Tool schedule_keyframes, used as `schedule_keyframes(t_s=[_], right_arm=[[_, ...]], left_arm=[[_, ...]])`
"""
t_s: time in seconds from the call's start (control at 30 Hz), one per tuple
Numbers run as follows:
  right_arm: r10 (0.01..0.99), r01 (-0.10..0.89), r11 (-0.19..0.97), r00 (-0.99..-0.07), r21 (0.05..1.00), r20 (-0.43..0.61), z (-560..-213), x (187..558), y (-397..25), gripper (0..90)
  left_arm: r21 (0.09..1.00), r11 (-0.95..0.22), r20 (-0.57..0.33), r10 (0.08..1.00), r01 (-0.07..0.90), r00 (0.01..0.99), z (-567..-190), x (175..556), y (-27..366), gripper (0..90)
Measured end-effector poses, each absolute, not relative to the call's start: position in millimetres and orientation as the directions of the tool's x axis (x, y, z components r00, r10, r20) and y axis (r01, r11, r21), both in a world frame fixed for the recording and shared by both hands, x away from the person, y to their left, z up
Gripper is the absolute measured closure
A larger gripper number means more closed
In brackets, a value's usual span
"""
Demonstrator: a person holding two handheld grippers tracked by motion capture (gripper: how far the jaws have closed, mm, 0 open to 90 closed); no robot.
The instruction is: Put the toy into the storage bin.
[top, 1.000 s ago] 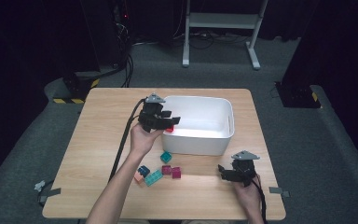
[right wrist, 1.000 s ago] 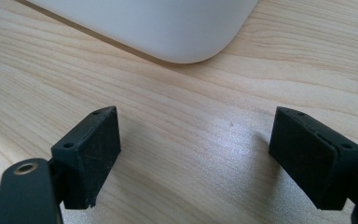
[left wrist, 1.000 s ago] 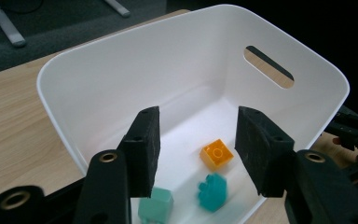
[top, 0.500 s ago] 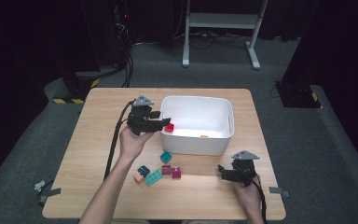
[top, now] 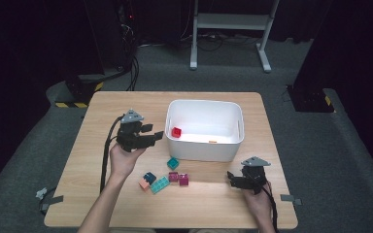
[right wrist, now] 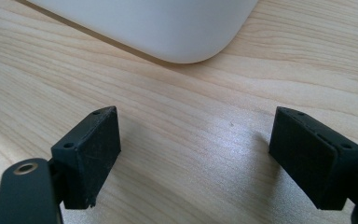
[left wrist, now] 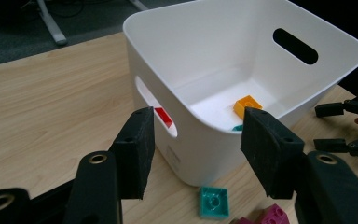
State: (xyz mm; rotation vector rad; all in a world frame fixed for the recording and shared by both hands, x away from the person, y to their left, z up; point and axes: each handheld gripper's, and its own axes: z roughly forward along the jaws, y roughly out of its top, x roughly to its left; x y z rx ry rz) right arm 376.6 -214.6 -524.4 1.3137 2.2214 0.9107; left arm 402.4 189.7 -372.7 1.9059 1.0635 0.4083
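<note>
The left tool [top: 150, 133] has drawn back from over the bin [top: 205, 108] to just outside its left wall; a second ago it reached over the rim, half a second ago its tips sat at the rim by the red brick [top: 177, 132]. Now its jaws stand apart and empty, and the red brick lies inside the bin by the left wall. In the left gripper view an orange brick [left wrist: 247, 104] lies on the bin floor, and a teal brick [left wrist: 214, 202] lies on the surface just in front of the bin. The loose bricks [top: 162, 180] on the surface lie as before, near the bin's front. The right tool [top: 234, 180] has stayed in place near the front right of the surface, jaws apart, holding nothing, over bare wood.
</note>
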Motion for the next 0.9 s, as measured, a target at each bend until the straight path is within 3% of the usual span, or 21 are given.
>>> schedule_keyframes(t_s=[0.6, 0.9], right_arm=[[0.879, 0.617, 0.344, -0.476, 0.708, -0.013, -524.4, 376.6, -214.5, 16.2], [0.879, 0.617, 0.344, -0.476, 0.708, -0.013, -524.4, 376.6, -214.5, 16.2]], left_arm=[[0.795, -0.272, -0.085, 0.835, 0.542, 0.544, -410.4, 365.6, 207.3, 43.7], [0.78, -0.255, -0.111, 0.843, 0.572, 0.526, -435.4, 350.1, 213.0, 43.6]])
